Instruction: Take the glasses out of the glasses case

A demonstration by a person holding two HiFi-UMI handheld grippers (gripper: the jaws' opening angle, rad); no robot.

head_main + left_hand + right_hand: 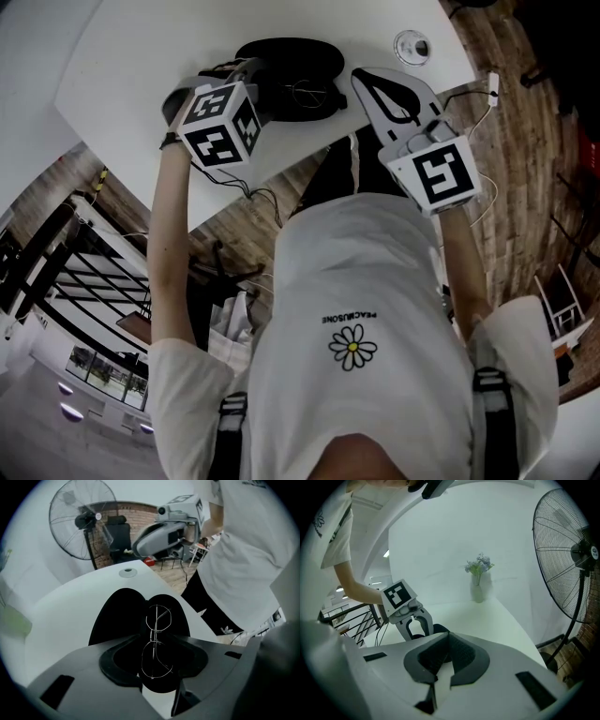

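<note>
Case (291, 61) open, glasses (153, 637) not yet out — my left claw (154, 658) straddles them unclenched, right claw (445, 641) clenched empty beside the case.

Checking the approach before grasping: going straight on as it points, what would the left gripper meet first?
Probably the glasses, lying in the open black case, straight ahead of the left gripper and its spread fingers; depth is hard to judge.

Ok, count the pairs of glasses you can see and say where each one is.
1. The glasses lie in the open black case on the white table, below the left gripper's parted jaws. No other pair shows.
</note>
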